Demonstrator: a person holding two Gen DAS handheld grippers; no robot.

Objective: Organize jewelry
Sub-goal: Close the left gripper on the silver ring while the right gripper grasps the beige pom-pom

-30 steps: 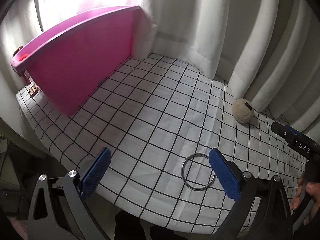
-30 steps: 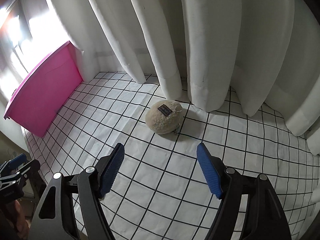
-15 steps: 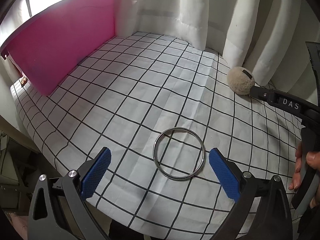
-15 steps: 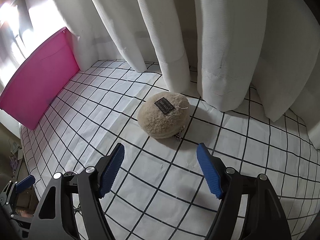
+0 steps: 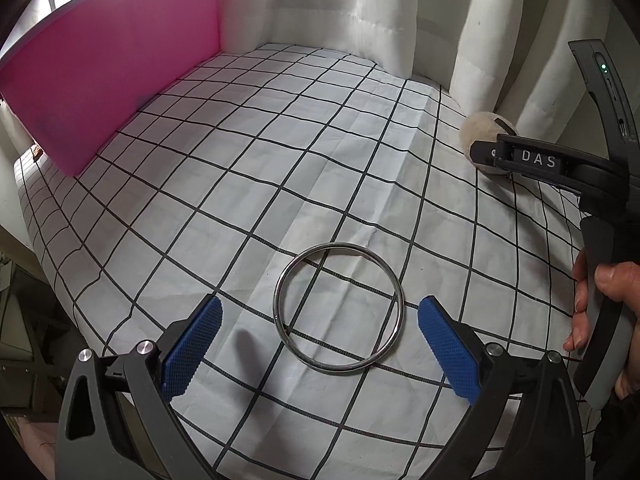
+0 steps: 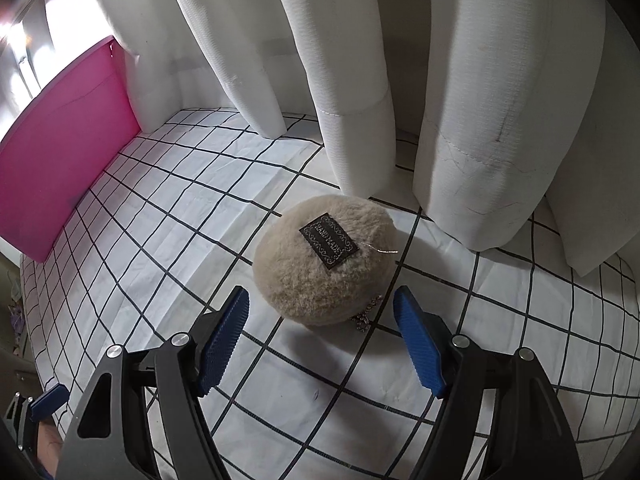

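Note:
A silver metal bangle (image 5: 338,307) lies flat on the grid-patterned cloth. My left gripper (image 5: 320,344) is open and empty, its blue pads either side of the bangle's near half, just above the cloth. A beige fluffy pom-pom charm (image 6: 324,260) with a dark label and a small chain lies near the curtain. My right gripper (image 6: 320,332) is open and empty, its pads just in front of the pom-pom on both sides. The pom-pom also shows in the left wrist view (image 5: 480,136), partly hidden by the right gripper's body.
A pink bin (image 5: 108,80) stands at the far left of the table; it also shows in the right wrist view (image 6: 64,160). White curtains (image 6: 360,80) hang along the back. The cloth's near left edge (image 5: 60,280) drops off the table.
Both grippers have moved forward and lower. The bangle now sits between the left pads, and the pom-pom is much closer to the right pads. Both stay open.

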